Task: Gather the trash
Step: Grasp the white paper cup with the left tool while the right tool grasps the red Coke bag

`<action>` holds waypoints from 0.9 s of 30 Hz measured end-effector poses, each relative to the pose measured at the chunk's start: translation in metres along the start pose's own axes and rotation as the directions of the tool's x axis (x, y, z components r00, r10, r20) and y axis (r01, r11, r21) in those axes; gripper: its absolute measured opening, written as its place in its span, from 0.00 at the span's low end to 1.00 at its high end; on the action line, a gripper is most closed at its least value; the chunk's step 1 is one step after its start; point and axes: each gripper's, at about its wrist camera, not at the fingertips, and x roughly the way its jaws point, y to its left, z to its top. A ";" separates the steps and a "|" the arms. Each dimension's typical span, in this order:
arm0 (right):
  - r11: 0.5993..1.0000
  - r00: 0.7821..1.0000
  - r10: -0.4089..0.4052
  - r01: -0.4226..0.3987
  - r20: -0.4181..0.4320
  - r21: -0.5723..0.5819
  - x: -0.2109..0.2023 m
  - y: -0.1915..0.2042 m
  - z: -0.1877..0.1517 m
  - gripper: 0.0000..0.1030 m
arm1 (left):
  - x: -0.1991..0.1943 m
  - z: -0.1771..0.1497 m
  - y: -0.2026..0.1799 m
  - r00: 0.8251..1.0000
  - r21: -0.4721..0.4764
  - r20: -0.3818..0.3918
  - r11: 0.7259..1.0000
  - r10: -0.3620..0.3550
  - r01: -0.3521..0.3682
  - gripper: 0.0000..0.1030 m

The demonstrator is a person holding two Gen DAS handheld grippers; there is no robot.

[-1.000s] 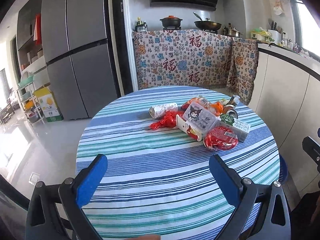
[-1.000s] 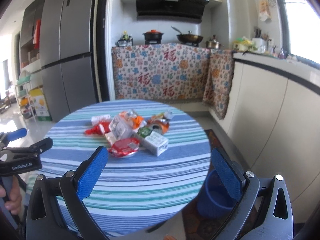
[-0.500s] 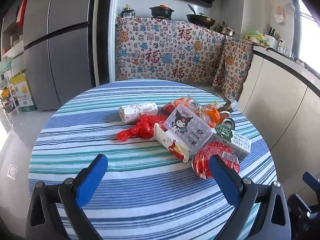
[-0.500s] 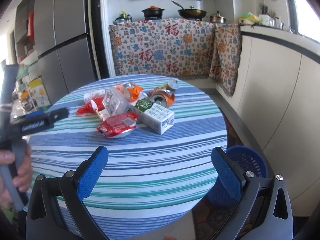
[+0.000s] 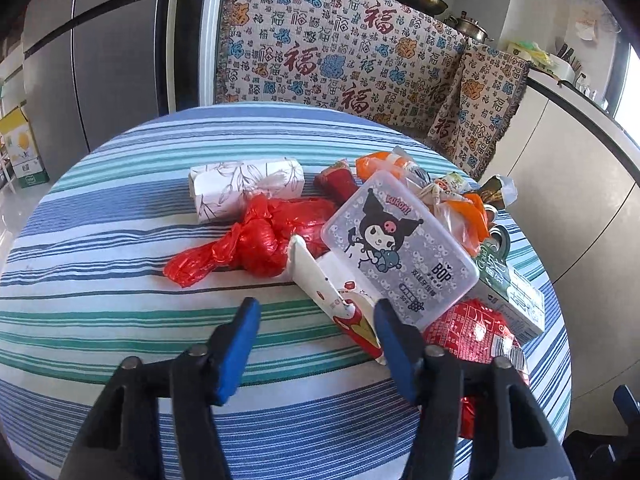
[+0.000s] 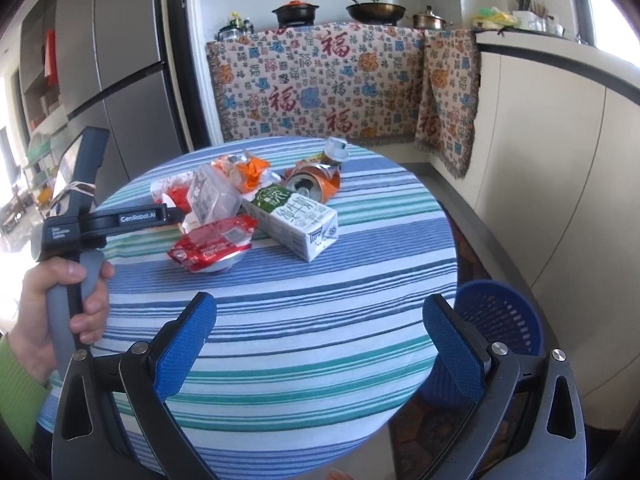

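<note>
On the table lay one knotted red plastic bag, one white-and-green milk carton, one crushed orange drink can and one clear lidded plastic box.

The clear box hides part of the red bag; blue bin base hidden

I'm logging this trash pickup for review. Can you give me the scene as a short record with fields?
surface: round striped table
trash pile: red plastic bag, clear Kuromi box, milk carton, orange can, red foil packet
bin: blue basket on the floor beside the table
left claw: partly closed, around the white carton flap, not yet gripping
right claw: wide open, holding nothing
</note>
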 end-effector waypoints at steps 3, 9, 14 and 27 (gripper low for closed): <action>1.000 1.000 0.017 -0.017 -0.014 0.004 0.007 0.002 0.002 1.00 | 0.004 -0.002 0.001 0.999 0.001 -0.013 1.000 -0.030 0.030 0.18; 0.994 0.994 0.099 -0.096 -0.054 0.058 0.025 0.005 0.015 1.00 | -0.022 -0.007 0.009 0.999 0.038 0.025 0.999 -0.022 0.021 0.07; 0.962 0.966 0.238 -0.219 -0.103 0.162 0.052 0.009 0.022 0.97 | -0.056 -0.021 0.027 1.000 0.062 0.017 0.998 -0.013 0.012 0.06; 0.976 0.991 0.087 -0.105 -0.101 -0.189 0.081 0.087 0.010 0.86 | -0.089 -0.050 0.044 1.000 0.032 0.014 0.999 -0.006 0.006 0.06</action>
